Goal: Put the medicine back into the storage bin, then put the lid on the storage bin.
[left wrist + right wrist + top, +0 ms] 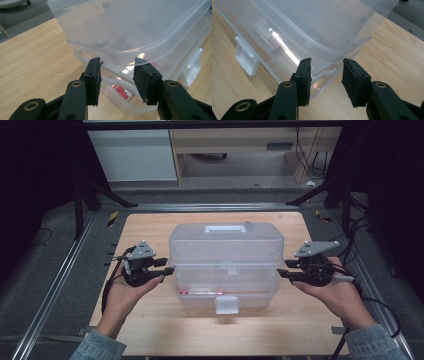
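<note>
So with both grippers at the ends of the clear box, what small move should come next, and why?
Probably ease both grippers inward under the lid's end edges. The left gripper and right gripper sit open at opposite ends of the storage box, jaws apart with nothing pinched, and the lid already stands raised above the tray.

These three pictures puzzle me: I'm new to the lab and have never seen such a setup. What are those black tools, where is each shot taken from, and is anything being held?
A person holds a hand tool with two black jaws in each hand: the left gripper and the right gripper. The high view looks down on the wooden table from above the person's side. The other two views come from cameras riding on each gripper, looking along its jaws. On the table stands a clear plastic storage box with a lid, a top handle and a front latch. Both grippers sit at the box's ends, jaws open, gripping nothing.
</note>
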A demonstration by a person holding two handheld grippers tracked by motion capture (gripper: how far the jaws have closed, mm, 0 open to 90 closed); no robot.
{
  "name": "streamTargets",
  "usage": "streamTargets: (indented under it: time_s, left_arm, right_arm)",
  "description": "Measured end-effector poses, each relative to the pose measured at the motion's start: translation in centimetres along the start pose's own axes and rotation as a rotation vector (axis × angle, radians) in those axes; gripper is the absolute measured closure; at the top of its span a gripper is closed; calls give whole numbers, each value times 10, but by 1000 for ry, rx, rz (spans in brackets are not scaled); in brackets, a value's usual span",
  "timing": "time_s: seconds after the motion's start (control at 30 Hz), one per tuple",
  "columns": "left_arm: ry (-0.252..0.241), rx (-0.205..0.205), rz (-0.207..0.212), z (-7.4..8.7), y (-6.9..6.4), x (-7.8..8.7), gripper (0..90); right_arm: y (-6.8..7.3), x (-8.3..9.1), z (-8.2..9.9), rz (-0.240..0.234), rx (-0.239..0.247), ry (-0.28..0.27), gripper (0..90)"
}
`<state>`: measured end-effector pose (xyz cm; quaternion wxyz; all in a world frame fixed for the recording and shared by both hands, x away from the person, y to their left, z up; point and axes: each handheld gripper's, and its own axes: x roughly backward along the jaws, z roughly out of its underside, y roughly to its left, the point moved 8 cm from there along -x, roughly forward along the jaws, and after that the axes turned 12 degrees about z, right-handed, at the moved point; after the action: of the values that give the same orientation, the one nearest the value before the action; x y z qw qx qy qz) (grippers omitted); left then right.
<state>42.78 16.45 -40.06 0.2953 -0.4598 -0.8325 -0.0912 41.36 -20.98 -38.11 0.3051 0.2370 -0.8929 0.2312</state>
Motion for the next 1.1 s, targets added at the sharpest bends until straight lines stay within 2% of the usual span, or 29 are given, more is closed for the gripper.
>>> streamTargets:
  time_s: [0.13,0.37,0.53,0.7,1.1]
  left_arm:
    - [5,1,-1,5,0,3,554]
    - [-7,38,9,14,4,7,554]
    - [-4,36,12,15,5,5,554]
    - [-3,38,12,17,4,7,552]
    - [3,61,-10,29,11,12,532]
  right_arm:
    - [2,2,3,-3,6,4,580]
    - [5,6,7,-4,5,7,569]
    - [8,3,7,-8,7,5,560]
    - [7,4,9,-6,6,11,555]
    - [-1,13,31,22,-25,33,522]
